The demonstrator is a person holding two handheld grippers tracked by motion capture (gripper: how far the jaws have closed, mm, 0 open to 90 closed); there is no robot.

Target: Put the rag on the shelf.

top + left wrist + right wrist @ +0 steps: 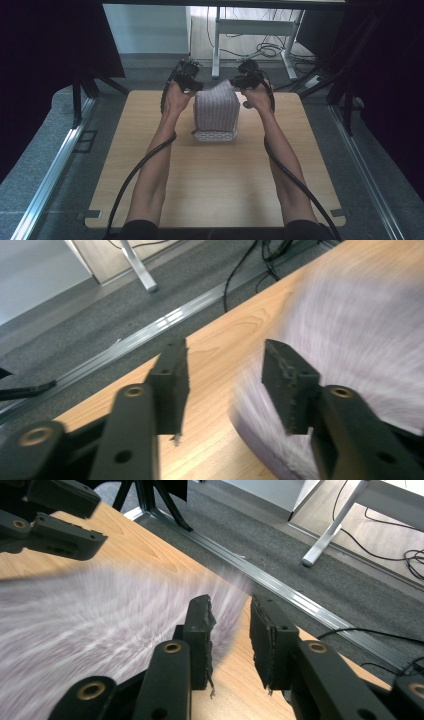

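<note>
Wooden table (210,185) at frame centre; both grippers, left (188,75) and right (246,78), released beside the striped cloth (216,107); they should withdraw straight clear.

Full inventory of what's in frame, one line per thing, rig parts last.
Cloth: one, pale purple with fine stripes, draped in a mound at the table's far middle, blurred in both gripper views.
Basket: one, white lattice, showing under the cloth's near edge.
Table: one, light wood, centre of the high view.
Desk frame: one, white metal legs, on the floor beyond the table, cables beside it.
Floor rails: two, silver, one along each side of the table.
Left tongs: one, black, at the cloth's far left, jaws apart, nothing between them.
Right tongs: one, black, at the cloth's far right, jaws apart, nothing gripped.
Forearms: two, bare, entering from the bottom.
</note>
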